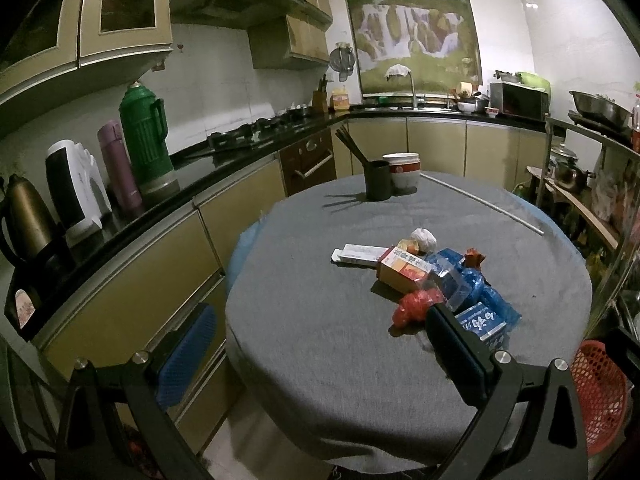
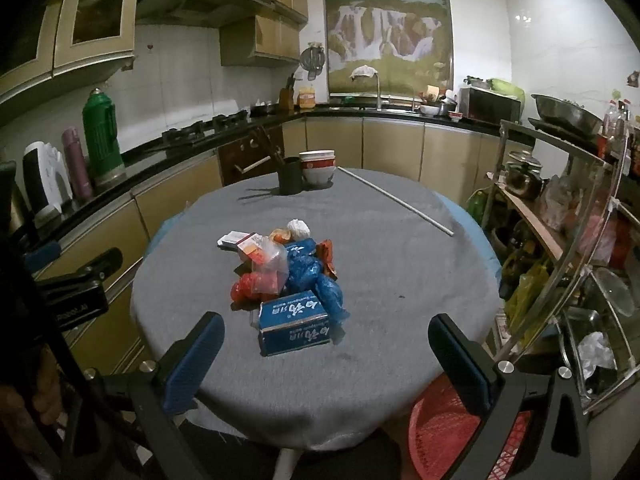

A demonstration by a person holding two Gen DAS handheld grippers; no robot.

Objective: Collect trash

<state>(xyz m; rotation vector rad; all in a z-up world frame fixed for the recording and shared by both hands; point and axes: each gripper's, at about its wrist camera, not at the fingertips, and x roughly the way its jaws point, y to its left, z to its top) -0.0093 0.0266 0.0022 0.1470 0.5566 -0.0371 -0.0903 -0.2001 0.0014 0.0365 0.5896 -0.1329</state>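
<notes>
Trash pile (image 2: 286, 276) (untouched), both claws wide

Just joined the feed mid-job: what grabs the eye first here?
The trash pile in the middle of the grey round table, with a blue box nearest the open right gripper. Then the red basket below the table's near edge, and the waterfall picture on the far wall.
</notes>
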